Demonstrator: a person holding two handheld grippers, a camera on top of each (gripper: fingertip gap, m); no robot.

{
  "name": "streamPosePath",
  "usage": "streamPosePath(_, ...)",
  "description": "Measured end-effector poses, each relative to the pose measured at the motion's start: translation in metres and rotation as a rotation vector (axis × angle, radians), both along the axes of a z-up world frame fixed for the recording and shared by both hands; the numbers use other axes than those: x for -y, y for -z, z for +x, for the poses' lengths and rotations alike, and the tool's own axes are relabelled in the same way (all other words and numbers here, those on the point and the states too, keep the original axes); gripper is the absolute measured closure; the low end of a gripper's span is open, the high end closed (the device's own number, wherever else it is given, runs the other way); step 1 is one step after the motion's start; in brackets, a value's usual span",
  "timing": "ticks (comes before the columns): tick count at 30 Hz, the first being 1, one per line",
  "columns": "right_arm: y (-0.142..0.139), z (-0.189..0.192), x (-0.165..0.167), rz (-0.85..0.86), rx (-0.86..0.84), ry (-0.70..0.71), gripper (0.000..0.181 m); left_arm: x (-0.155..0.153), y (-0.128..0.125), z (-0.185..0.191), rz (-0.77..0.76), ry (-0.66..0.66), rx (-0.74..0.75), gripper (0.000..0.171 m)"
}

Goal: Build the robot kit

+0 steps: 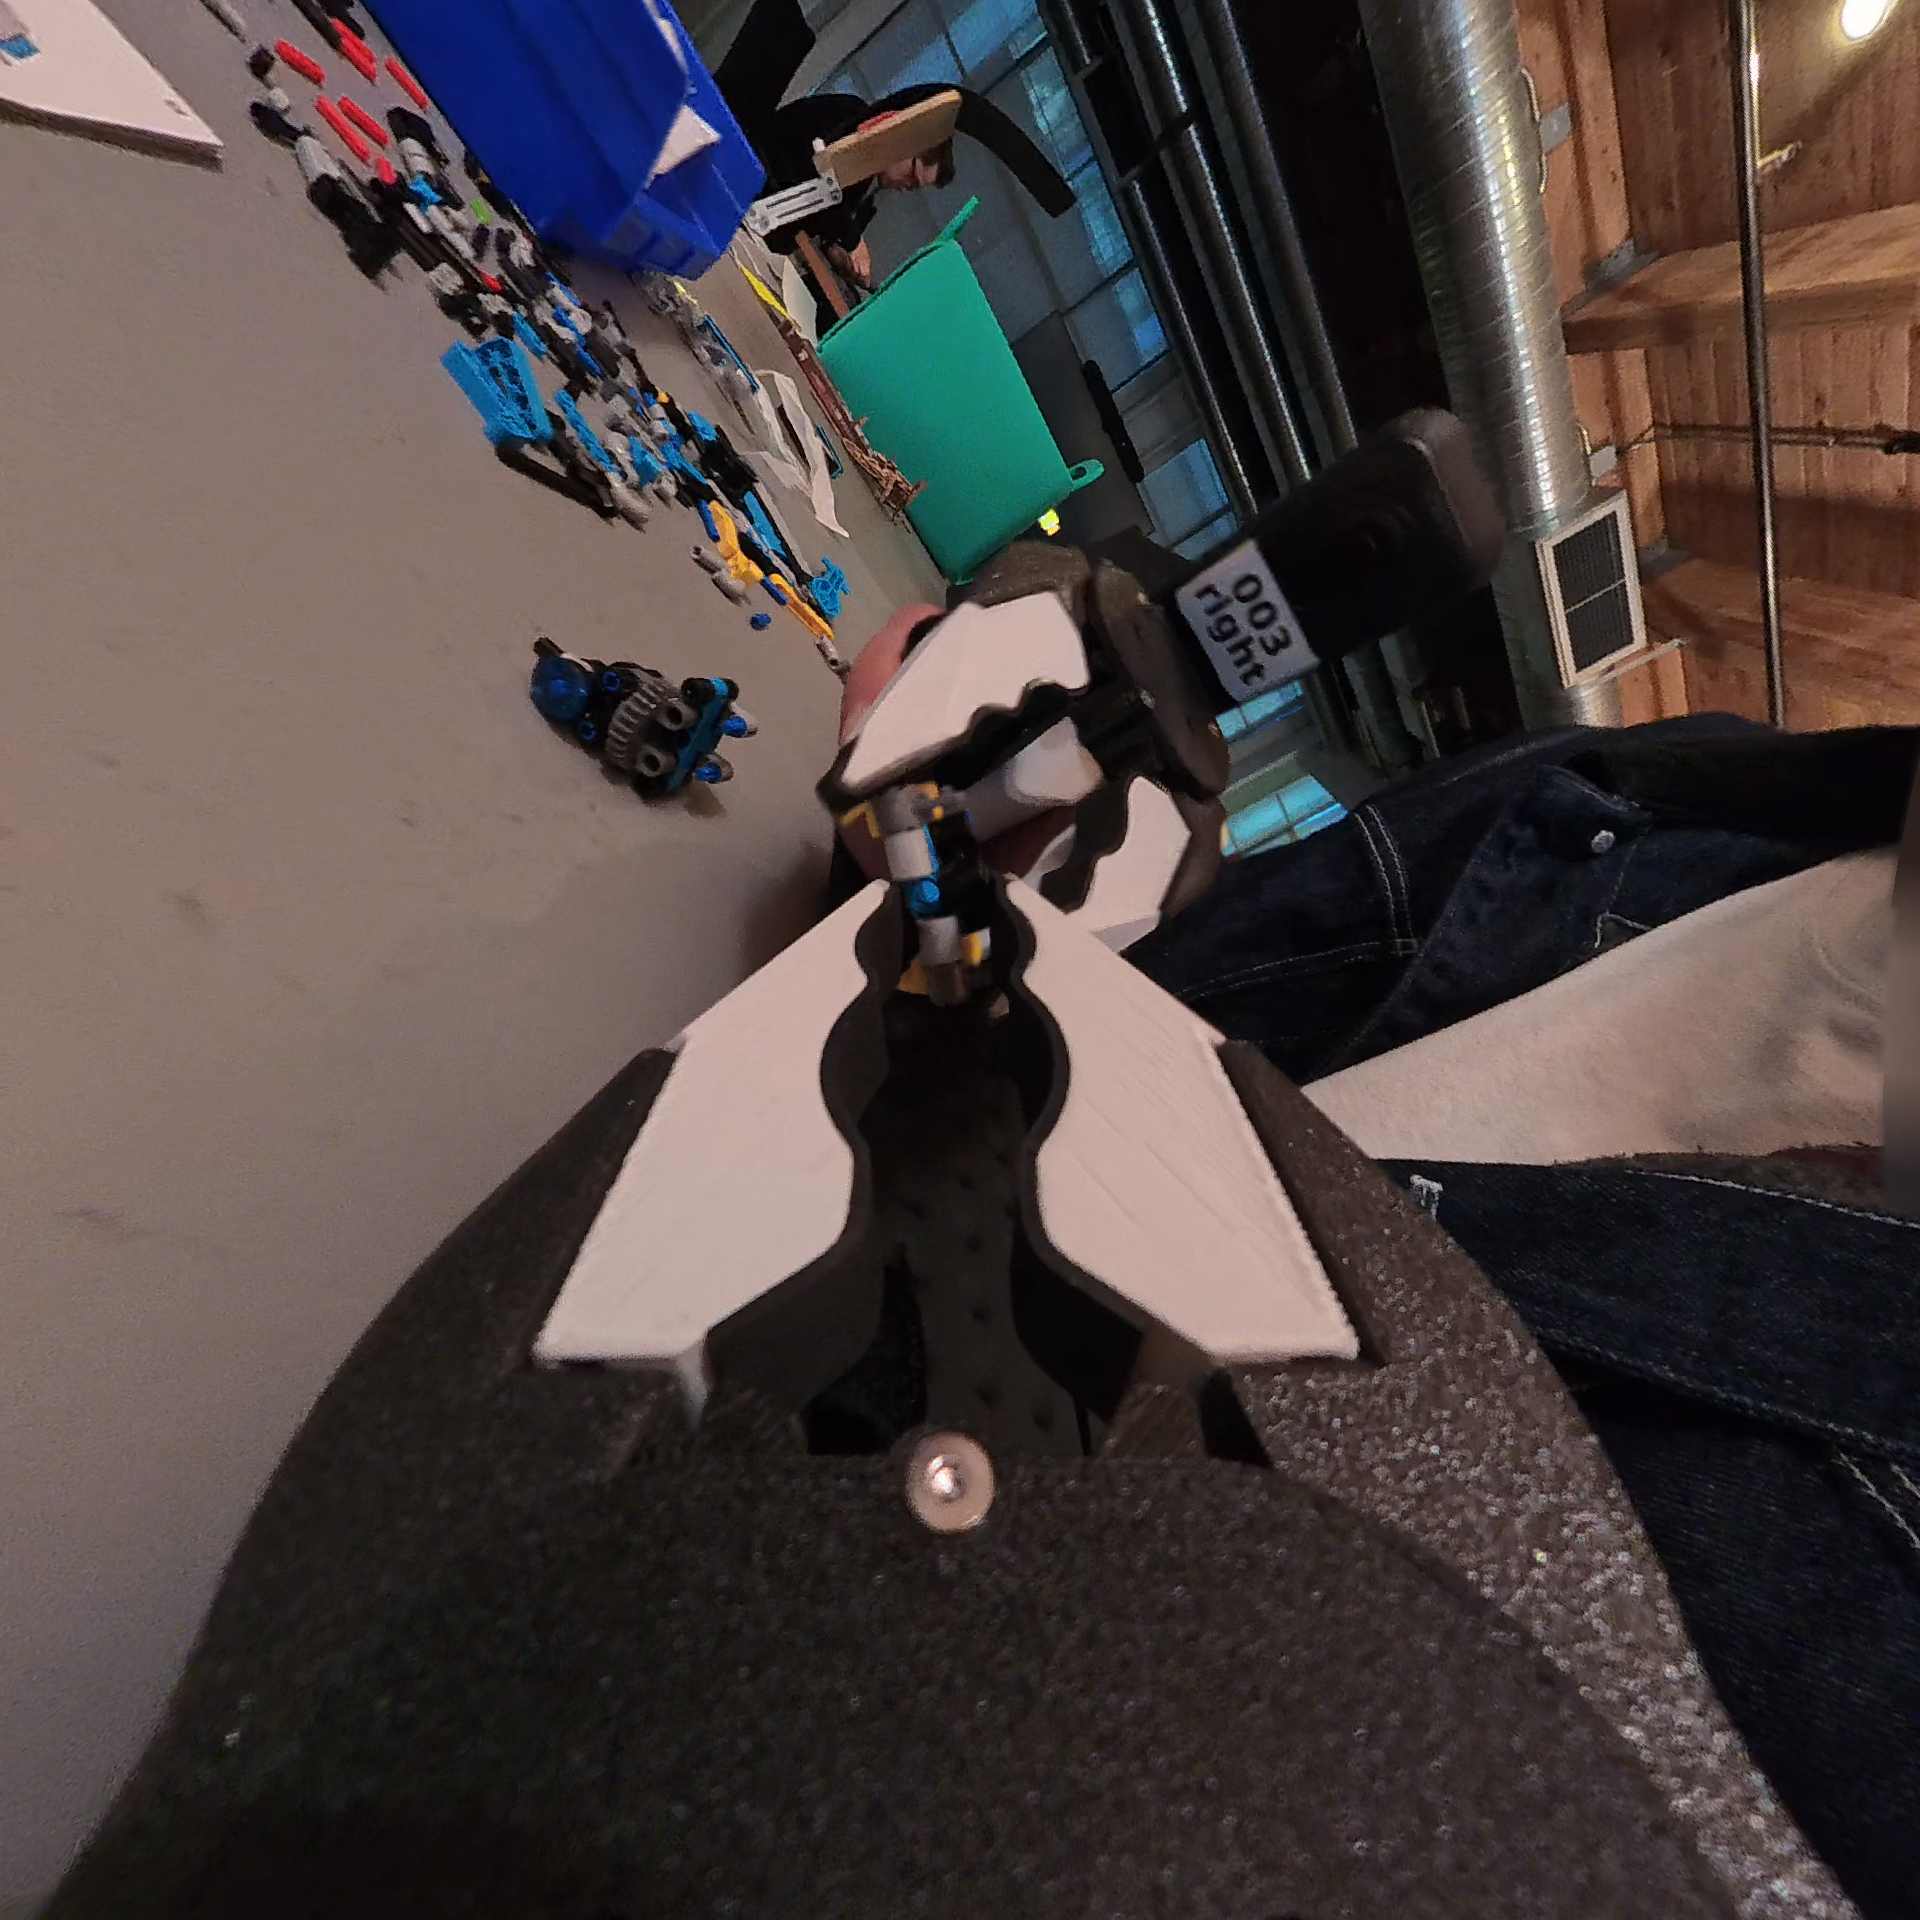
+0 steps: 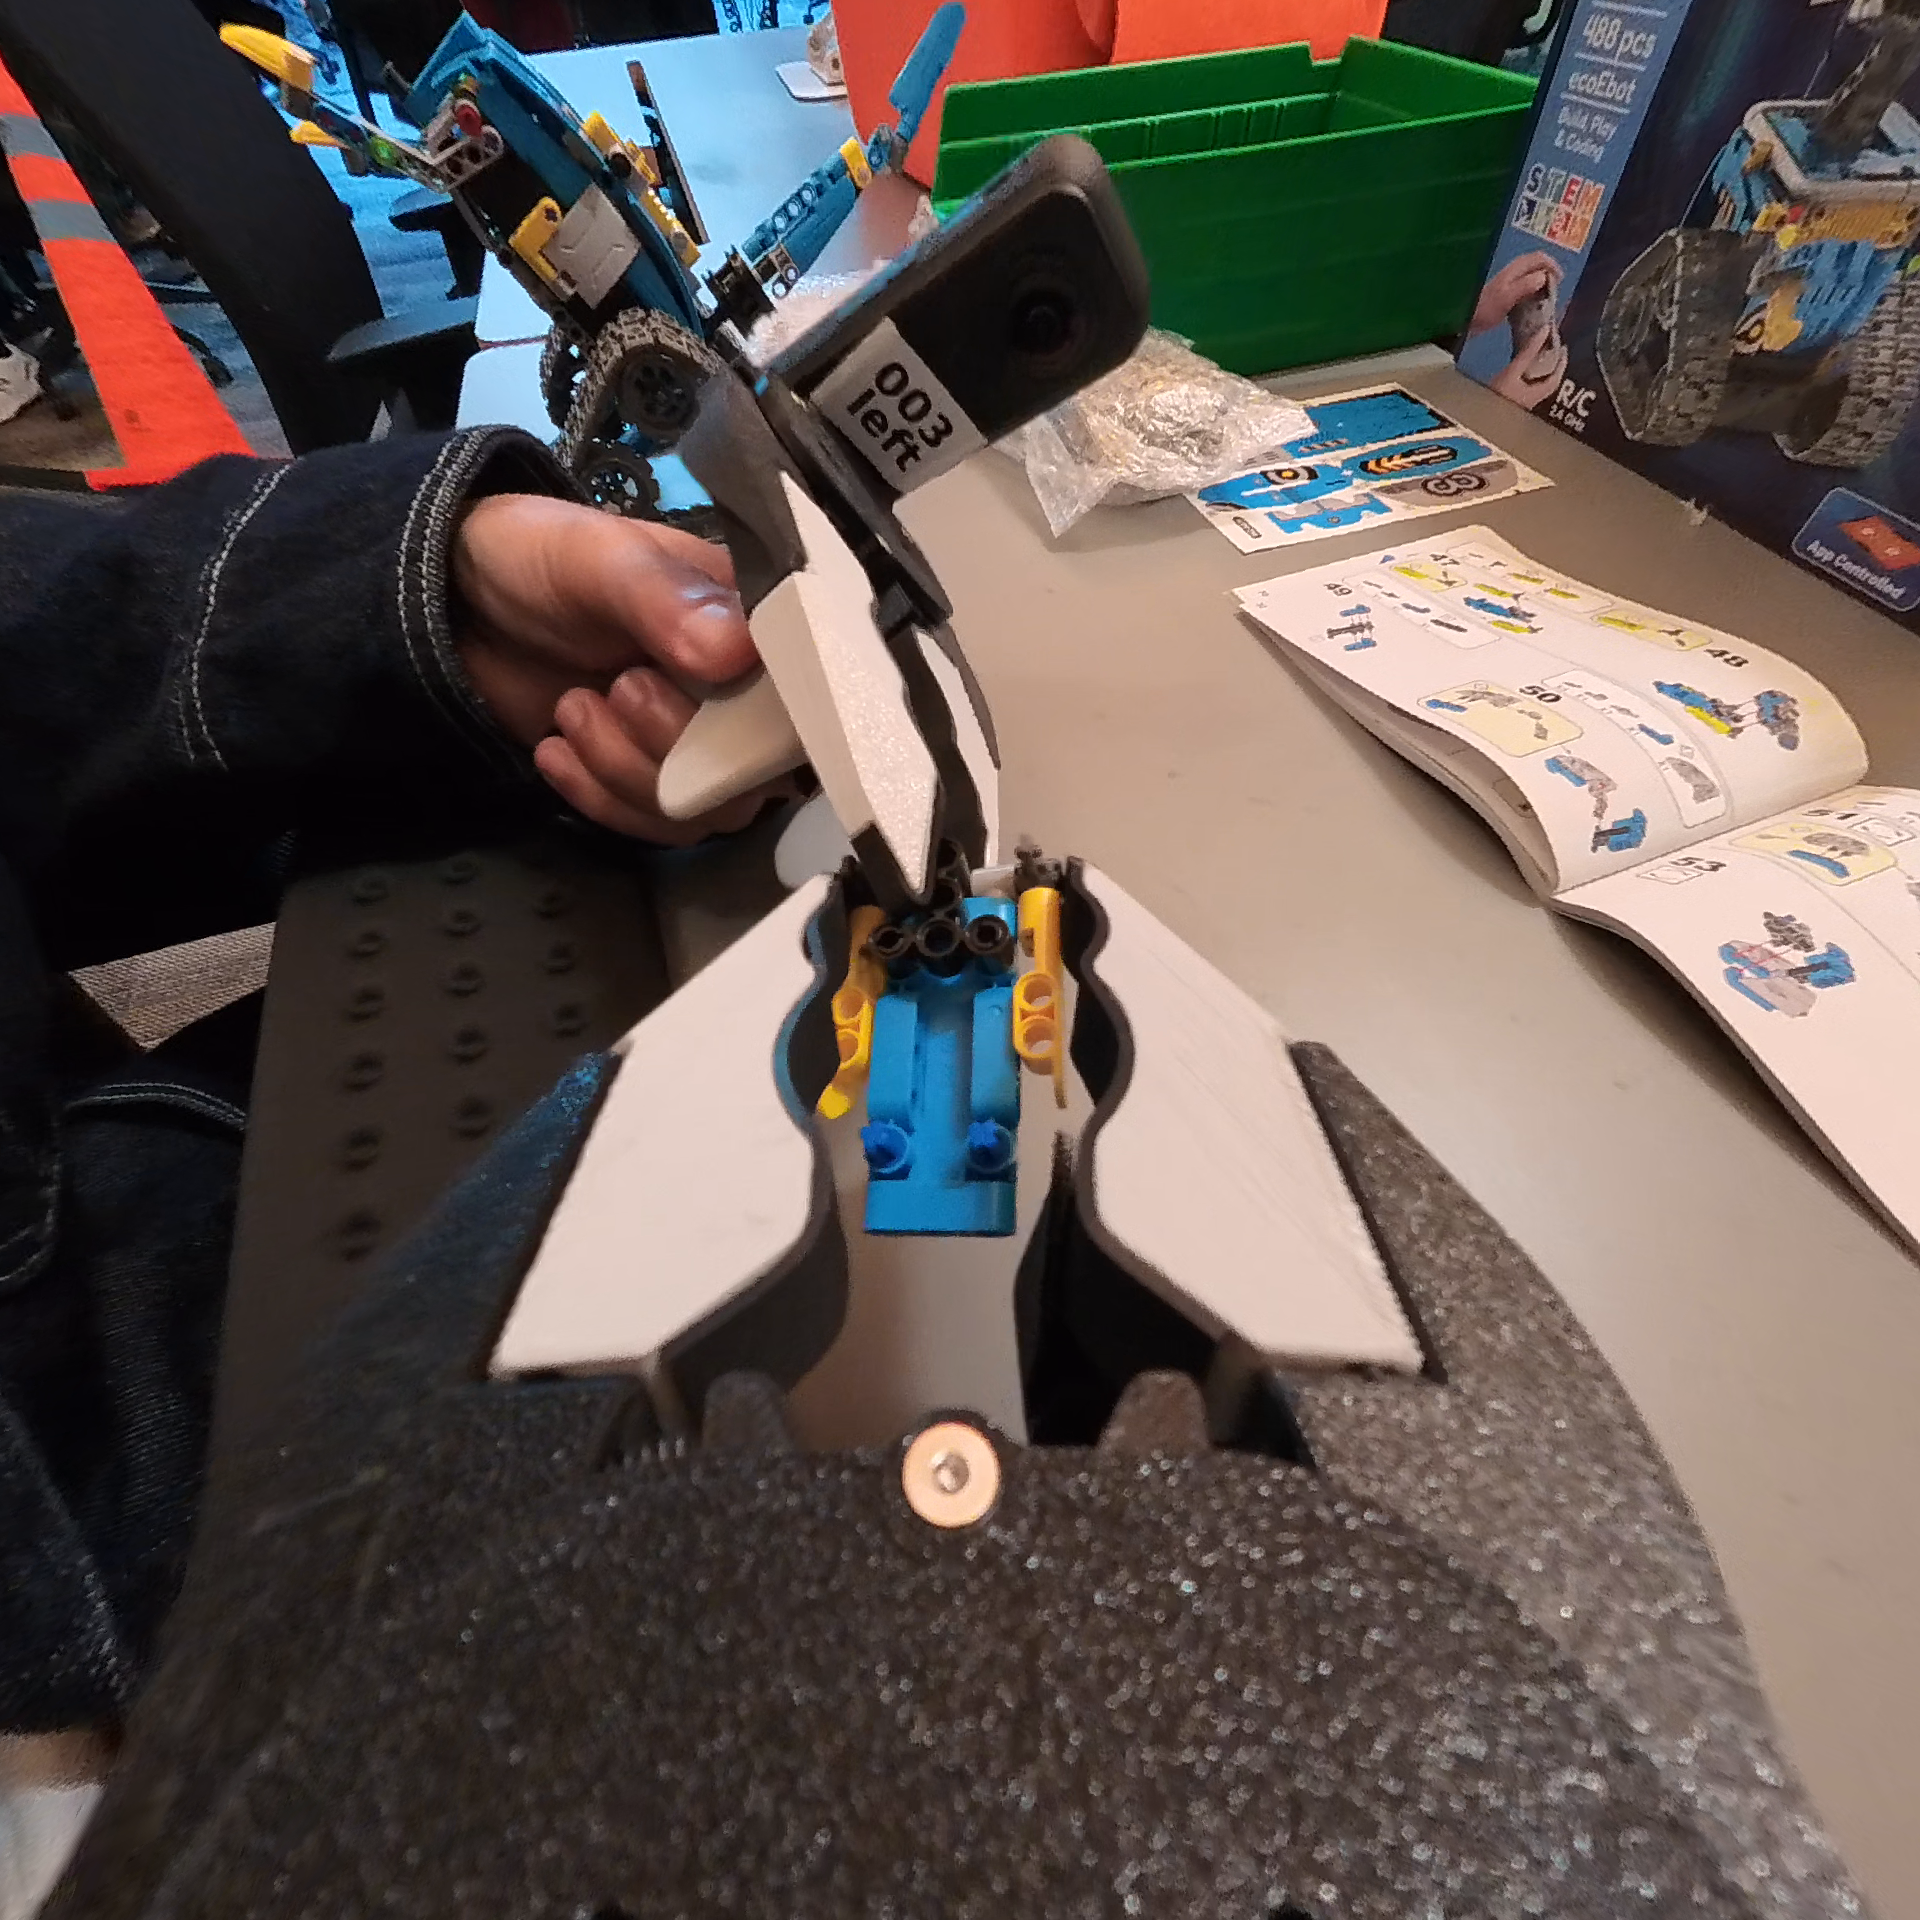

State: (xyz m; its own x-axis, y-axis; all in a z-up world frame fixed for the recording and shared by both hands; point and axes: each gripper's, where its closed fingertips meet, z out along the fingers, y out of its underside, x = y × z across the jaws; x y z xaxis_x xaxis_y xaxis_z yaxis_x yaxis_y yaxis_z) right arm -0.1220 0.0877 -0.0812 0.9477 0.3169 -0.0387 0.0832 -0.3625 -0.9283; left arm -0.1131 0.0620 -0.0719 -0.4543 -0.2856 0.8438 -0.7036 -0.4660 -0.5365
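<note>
Two tongs, left (image 1: 940, 940) and right (image 2: 951, 914), both pinching one blue-and-yellow brick assembly (image 2: 940, 1070).

From my right wrist view, the booklet (image 2: 1621, 727) lies on the table (image 2: 1195, 727) at two o'clock, the box (image 2: 1714, 260) behind it, the bin (image 2: 1247, 187) at twelve.

Two grippers (image 2: 940, 883) (one per hand), two bins (image 2: 1236, 197), one booklet (image 2: 1558, 727).
</note>
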Motion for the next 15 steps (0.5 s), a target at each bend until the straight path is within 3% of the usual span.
streamPosePath(2, -0.005, -0.003, 0.004, 0.014, -0.002, -0.028, 0.123, -0.005, 0.000, 0.002, -0.007, -0.025, -0.001, 0.157)
streamPosePath(6, 0.000, 0.009, 0.014, -0.010, -0.012, -0.044, 0.115, -0.013, -0.003, 0.003, -0.030, -0.054, 0.006, 0.157)
streamPosePath(8, 0.002, 0.010, 0.013, -0.007, 0.053, -0.026, 0.124, -0.010, -0.003, 0.002, -0.025, -0.041, 0.005, 0.157)
streamPosePath(9, 0.003, 0.009, 0.012, -0.010, 0.070, -0.024, 0.138, -0.009, -0.004, 0.001, -0.020, -0.033, 0.012, 0.157)
streamPosePath(15, -0.004, -0.004, 0.020, -0.010, -0.133, -0.114, 0.132, -0.008, -0.010, -0.004, -0.027, -0.013, 0.050, 0.157)
